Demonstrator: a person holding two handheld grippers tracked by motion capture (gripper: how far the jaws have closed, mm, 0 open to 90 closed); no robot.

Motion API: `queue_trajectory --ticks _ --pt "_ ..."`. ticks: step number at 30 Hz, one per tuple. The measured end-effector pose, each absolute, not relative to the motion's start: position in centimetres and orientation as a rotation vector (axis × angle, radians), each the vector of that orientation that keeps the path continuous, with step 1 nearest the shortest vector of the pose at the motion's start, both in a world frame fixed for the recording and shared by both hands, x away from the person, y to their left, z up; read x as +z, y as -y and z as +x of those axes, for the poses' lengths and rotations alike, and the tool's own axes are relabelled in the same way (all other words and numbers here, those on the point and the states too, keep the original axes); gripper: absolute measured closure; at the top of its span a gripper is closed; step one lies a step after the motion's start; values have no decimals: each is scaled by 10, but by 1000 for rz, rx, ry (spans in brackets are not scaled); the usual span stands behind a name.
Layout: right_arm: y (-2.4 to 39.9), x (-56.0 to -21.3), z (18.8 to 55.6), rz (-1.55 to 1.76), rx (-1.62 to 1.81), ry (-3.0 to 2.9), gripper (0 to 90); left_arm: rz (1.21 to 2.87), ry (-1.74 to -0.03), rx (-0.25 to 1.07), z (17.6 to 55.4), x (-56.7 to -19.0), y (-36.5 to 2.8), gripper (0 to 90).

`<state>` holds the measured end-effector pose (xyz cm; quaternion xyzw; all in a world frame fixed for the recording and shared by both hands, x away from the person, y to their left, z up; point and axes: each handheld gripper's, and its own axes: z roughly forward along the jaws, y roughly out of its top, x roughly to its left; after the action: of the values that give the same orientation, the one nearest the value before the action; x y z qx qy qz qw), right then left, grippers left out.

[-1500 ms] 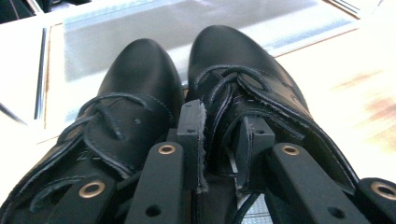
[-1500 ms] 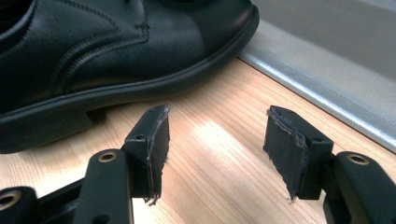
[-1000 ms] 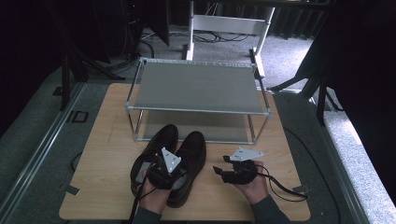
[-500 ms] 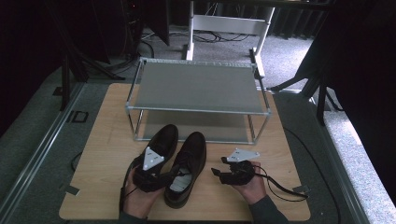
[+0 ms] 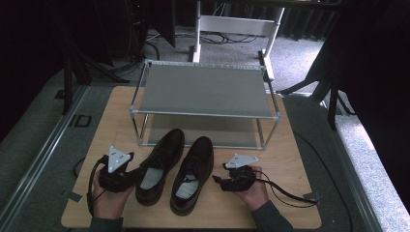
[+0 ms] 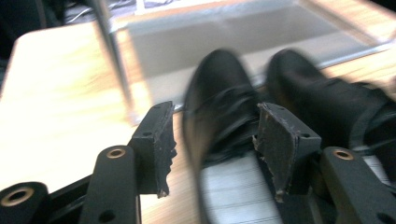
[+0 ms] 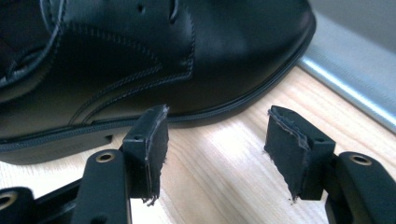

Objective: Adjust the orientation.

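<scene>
I have my left gripper (image 5: pixel 129 175) just to the outer side of the left shoe (image 5: pixel 161 164), its jaws spread wide and gripping nothing. They have just been opening, and in the left gripper view the left shoe's (image 6: pixel 219 107) heel opening lies straight ahead of the gap between them while the pads stay clear of the leather; that view is blurred, so I cannot tell whether the right-hand pad brushes the shoe's collar. The left hand (image 5: pixel 107 200) wraps the gripper body from below, and the grey plate (image 5: pixel 118 158) on top faces the high camera.

My right gripper (image 5: pixel 216 180) sits just beside the right shoe (image 5: pixel 192 175), its tips pointing at the shoe's outer flank. In the right gripper view its jaws stand apart with bare table (image 7: pixel 219 186) between them, and the right shoe's (image 7: pixel 140 60) welt runs across just beyond the tips, close to the left-hand pad but not between the pads. Nothing is held there. The right hand (image 5: pixel 251 191) cups the gripper from behind, and its cable (image 5: pixel 285 192) trails off away from the shoes.

The two shoes stand side by side between my grippers, soles down on the table (image 5: pixel 290 159), toes pointing away from both of them towards the shoe rack (image 5: pixel 205 92) farther ahead, its two shelves bare
</scene>
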<state>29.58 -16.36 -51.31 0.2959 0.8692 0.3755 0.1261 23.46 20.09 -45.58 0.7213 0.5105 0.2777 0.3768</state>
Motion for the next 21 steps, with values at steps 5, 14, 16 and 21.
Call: queue_trajectory --ticks 5,14,16,21 --pt "161 -520 296 858 1063 -2547 384 1875 -1348 711 243 -476 -217 476" --pt "156 -530 296 861 1032 -2584 384 1881 -1390 637 257 -509 -231 480" --pt "154 -533 297 859 1032 -2601 383 1901 -1389 605 266 -518 -229 480" --pt "146 -537 296 828 1023 -2639 383 1896 -1383 581 275 -521 -231 482"
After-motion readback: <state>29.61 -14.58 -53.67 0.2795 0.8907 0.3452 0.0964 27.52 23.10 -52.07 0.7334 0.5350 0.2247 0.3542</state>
